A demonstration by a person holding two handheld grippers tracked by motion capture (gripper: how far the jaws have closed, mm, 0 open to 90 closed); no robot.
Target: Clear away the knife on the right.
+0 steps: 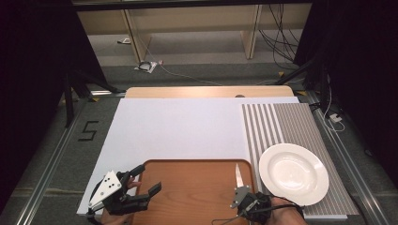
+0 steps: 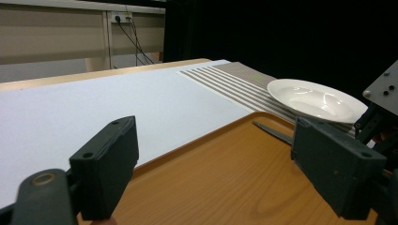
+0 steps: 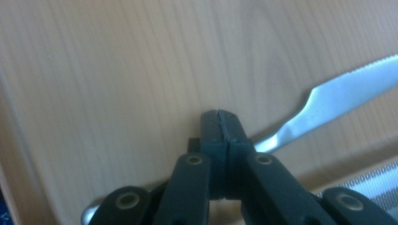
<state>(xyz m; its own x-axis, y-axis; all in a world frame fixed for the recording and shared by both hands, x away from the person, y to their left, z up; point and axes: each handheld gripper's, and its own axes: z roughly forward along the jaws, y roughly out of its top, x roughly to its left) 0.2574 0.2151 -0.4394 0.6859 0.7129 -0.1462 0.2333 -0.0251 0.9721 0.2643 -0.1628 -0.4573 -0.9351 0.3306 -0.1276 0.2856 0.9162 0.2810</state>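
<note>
Knife (image 1: 238, 175) is lain on wooden tray (image 1: 187, 197) at 3 o'clock, pinched by right gripper (image 3: 219, 115) jaws; left gripper (image 2: 213, 164) jaws held wide; plate (image 1: 293, 173) bare.

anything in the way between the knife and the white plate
Nothing visible does. The knife lies on the wooden tray near its right edge, with the right gripper shut over its handle. Between it and the plate there is only the tray's low rim and a strip of the striped mat.

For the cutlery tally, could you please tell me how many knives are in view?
1. The knife lies on the wooden tray near its right edge, under the shut right gripper, beside the plate. Others may be hidden under the hands.
</note>
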